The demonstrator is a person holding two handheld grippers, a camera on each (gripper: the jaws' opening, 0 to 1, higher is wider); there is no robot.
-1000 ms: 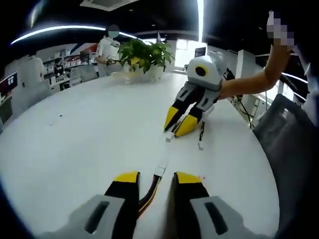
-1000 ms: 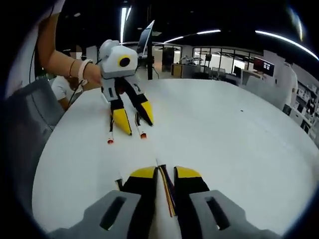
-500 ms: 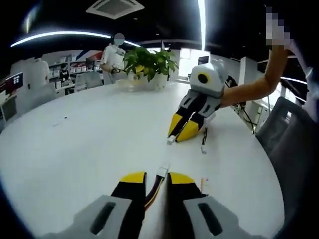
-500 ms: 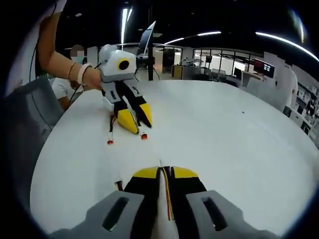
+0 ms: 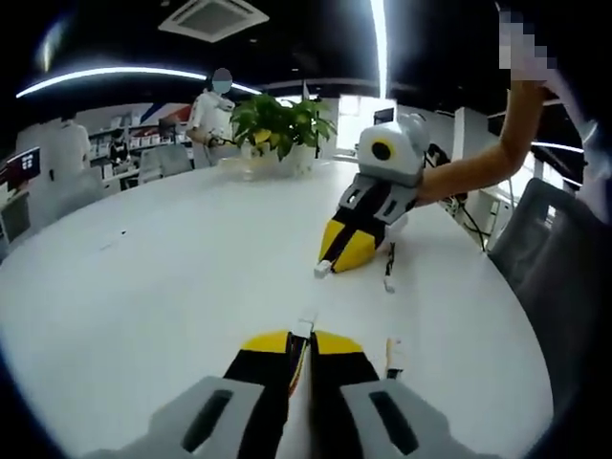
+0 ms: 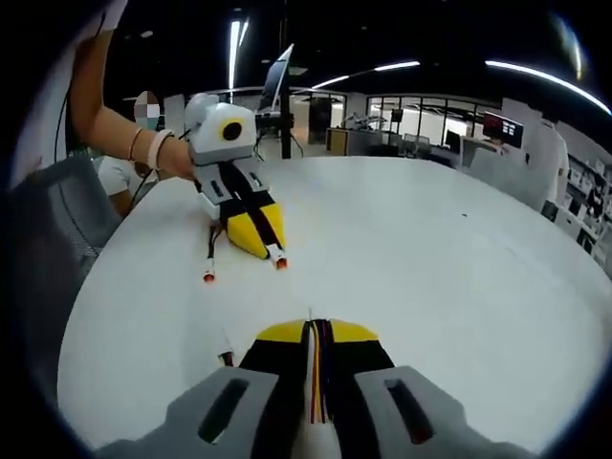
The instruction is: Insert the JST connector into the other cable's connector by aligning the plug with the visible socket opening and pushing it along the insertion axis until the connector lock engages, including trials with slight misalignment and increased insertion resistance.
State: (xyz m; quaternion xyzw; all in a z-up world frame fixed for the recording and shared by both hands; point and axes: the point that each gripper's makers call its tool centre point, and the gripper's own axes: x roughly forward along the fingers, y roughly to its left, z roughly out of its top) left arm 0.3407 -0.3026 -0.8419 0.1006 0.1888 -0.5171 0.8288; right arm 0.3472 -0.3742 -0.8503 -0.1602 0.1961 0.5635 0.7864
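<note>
Left gripper view: broad white round surface [image 5: 163, 277]; left claw [image 5: 300, 342] pinches a multicoloured wire cable with a small white JST plug [image 5: 305, 323]; right claw [image 5: 337, 256] pinches a second white-tipped cable [image 5: 322, 269] resting on it.

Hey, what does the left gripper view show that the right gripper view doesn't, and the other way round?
Left gripper view: a potted plant at the table's far side and a ceiling vent. Right gripper view: a tilted monitor beyond the table. Shared: the white table, the left claw shut on the left cable, and the right claw shut on the right cable.
</note>
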